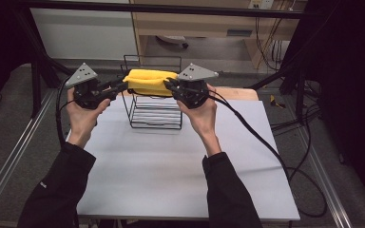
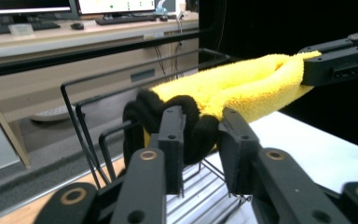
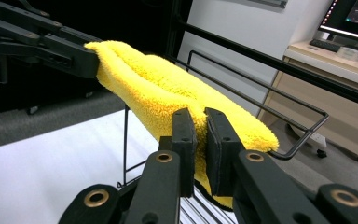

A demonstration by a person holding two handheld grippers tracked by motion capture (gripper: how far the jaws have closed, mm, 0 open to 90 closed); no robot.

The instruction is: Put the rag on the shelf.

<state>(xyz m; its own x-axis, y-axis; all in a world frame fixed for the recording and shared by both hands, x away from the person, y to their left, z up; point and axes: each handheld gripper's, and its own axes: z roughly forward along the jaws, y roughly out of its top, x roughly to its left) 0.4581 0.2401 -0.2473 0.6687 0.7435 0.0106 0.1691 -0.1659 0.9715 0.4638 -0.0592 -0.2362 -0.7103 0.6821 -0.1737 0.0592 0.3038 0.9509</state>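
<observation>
- We take the black wire rack (image 1: 155, 107) as our landmark; it stands on the far half of the grey table (image 1: 180, 175), open at the top.
- A folded yellow towel (image 1: 148, 81) hangs level just above the rack's top rim, stretched between our two grippers.
- In the high view the towel covers most of the rack's top opening, with the rack's back rail showing behind it.
- Our left gripper (image 1: 118, 87) is at the rack's left side, held level and pointing at the towel's left end.
- In the left gripper view its jaws stand a little apart around that end of the towel (image 2: 242, 86), where a black trim (image 2: 186, 121) bunches between them. One pad seems to touch the trim, but we cannot tell whether the jaws truly press on it.
- Our right gripper (image 1: 170, 85) is at the rack's right side, also level and pointing inward.
- In the right gripper view its jaws are pinched tight on the towel's near end (image 3: 168, 93), with only a thin fold of cloth between the pads.
- That same view shows the towel running along the rack's top wire (image 3: 279, 112) to the left gripper at the far end.
- Both hands (image 1: 83, 114) grip the tool bodies beside the rack, and the cables trail back over the table.
</observation>
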